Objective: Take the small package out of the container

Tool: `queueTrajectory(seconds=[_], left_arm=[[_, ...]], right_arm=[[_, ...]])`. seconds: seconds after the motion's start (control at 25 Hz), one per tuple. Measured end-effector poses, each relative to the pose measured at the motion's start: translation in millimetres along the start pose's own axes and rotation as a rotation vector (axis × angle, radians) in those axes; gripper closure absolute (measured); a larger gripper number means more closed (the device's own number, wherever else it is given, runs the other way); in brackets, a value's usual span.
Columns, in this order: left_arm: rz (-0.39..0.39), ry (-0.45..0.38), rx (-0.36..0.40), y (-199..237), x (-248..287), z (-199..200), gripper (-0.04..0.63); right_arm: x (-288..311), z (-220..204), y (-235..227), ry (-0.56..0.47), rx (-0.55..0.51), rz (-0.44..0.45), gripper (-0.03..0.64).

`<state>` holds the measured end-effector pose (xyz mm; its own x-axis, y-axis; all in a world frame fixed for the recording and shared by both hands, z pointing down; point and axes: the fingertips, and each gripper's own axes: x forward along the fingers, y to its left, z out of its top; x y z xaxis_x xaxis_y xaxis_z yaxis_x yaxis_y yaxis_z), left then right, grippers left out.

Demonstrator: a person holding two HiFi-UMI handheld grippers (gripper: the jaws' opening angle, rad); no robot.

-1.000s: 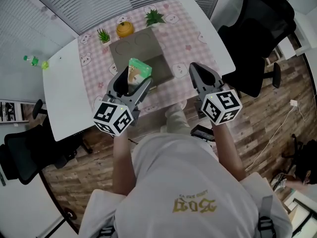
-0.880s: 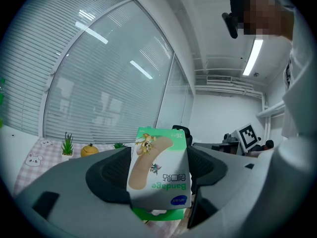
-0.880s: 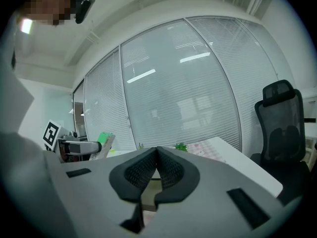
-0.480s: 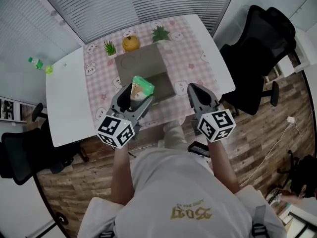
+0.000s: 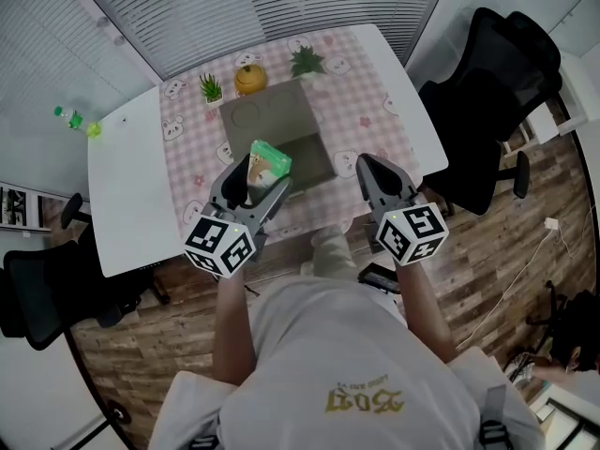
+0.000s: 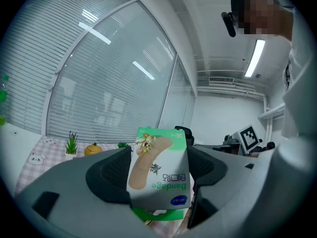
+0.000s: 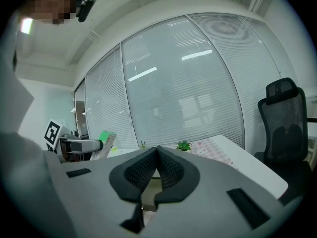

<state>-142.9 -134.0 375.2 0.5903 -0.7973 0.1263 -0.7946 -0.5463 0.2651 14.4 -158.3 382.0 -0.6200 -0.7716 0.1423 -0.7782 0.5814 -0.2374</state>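
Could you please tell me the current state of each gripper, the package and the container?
Left gripper: shut on the package.
Right gripper: shut, empty.
Package: held up between the left jaws, out of the container.
Container: open, on the table.

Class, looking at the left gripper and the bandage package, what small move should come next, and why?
Probably carry it sideways and lower it onto the pink tablecloth. The left gripper grips the bandage package, held up out of the cardboard container; the right gripper is shut and empty.
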Motion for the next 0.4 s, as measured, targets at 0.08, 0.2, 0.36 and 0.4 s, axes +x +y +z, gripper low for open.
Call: queueTrajectory(seconds=[0.08, 0.2, 0.36, 0.4], left_arm=[[-0.003, 0.004, -0.001, 0.6, 0.1, -1.2, 0.232], [-0.005, 0.008, -0.002, 2.8, 0.0, -1.7, 0.232], [-0.003, 0.005, -0.004, 6.1, -0.8, -0.5, 0.231], [-0.002, 0.004, -0.005, 7.0, -1.2, -0.4, 0.231]], right_arm=[[0.7, -0.5, 0.6, 0.000, 0.004, -0.002, 0.604], [2.9, -0.6, 1.5, 0.001, 0.003, -0.003, 0.604], [5.1, 0.6, 2.2, 0.002, -0.001, -0.002, 0.604], [5.6, 0.8, 2.5, 0.002, -0.003, -0.001, 0.604]])
